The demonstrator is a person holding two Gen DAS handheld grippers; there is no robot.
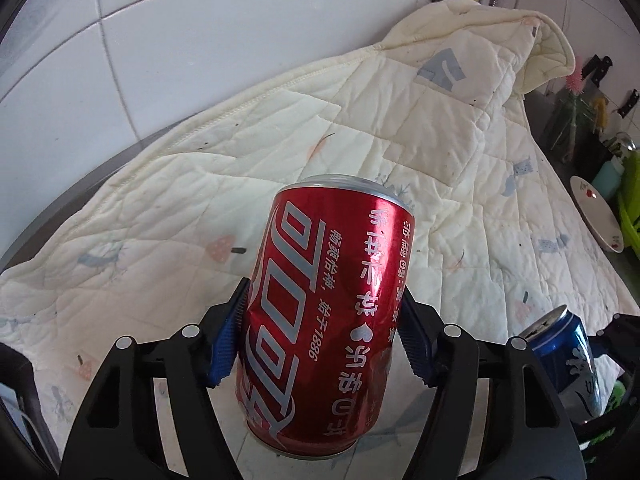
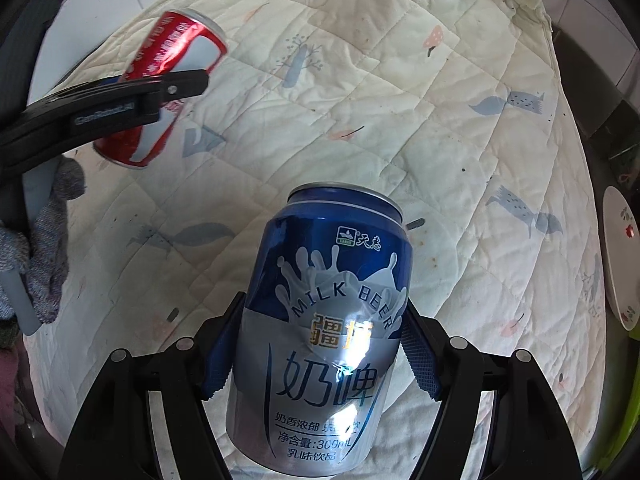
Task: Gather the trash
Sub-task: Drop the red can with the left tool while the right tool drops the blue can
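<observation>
2 grippers clamp cans: left gripper (image 1: 320, 344) red can (image 1: 320, 320), right gripper (image 2: 320, 344) blue can (image 2: 320, 332).

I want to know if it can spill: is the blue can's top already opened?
Cannot tell. The blue can sits gripped between the right gripper's fingers, but only its rim's edge shows; the left wrist view is too blurred.

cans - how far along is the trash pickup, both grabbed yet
Done: both are gripped. The left gripper is shut on the red can; the right gripper is shut on the blue can.
In hand: both cans held above the quilted cloth.
Left: dropping them off; no bin shows in either view.
</observation>
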